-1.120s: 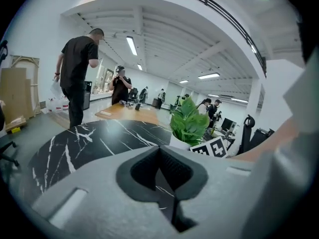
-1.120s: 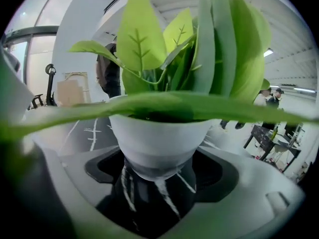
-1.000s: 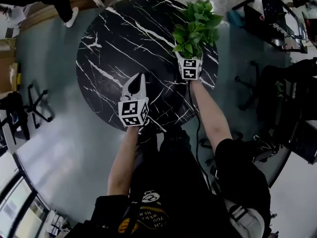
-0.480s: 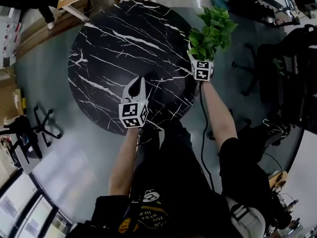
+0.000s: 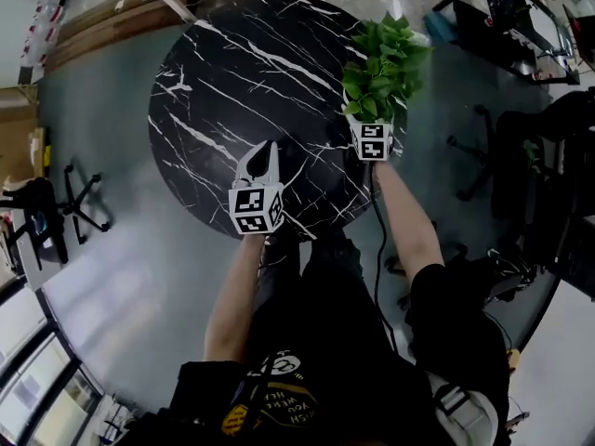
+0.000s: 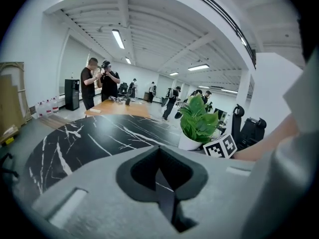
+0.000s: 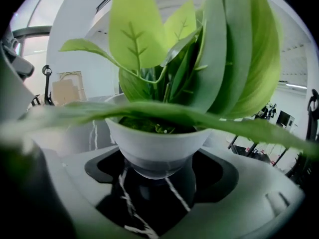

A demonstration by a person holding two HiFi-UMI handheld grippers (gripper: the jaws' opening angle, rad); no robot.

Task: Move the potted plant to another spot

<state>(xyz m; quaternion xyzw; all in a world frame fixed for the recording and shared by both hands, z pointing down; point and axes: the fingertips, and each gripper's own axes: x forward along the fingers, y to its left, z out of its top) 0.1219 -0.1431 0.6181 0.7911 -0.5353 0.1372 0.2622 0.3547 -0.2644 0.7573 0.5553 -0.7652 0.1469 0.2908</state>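
Round black marble table [image 5: 232, 82] dominates the head view. Potted plant [image 5: 381, 63] is at its 3 o'clock rim, the white pot grasped between the jaws of the right gripper [image 5: 370, 128]. Within the last second it swung out beyond the rim and back. Relocation is judged under way, with no set-down yet. Left gripper [image 5: 261, 159] hovers at 6 o'clock, clenched and empty.

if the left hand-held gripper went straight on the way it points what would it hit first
Most likely the black marble tabletop: the left hand-held gripper angles down at a bare part of it. The potted plant stands right of that line, though depth is hard to judge.
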